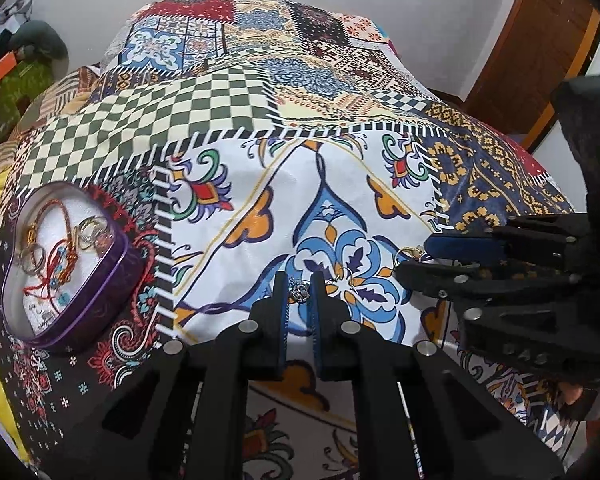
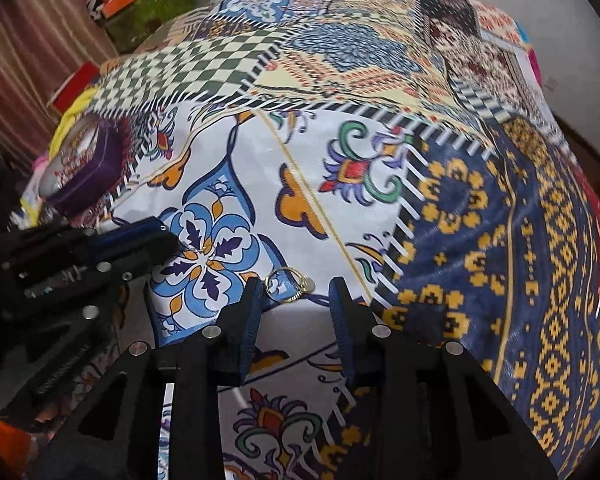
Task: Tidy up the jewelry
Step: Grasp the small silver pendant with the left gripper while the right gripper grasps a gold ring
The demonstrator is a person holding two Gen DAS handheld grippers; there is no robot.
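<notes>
Left tongs (image 1: 299, 294) are nearly closed around a small silver ring (image 1: 300, 291); right tongs (image 2: 296, 300) gape wide — the gold ring (image 2: 288, 285) lies flat on the bedspread (image 2: 460, 200), nearer their left finger.

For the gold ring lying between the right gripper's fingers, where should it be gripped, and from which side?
Grip the gold ring across its thin band, coming down from above with the right gripper. It lies nearly flat on the bedspread, with a small setting on one side, so the plain band is probably easier to pinch.
</notes>
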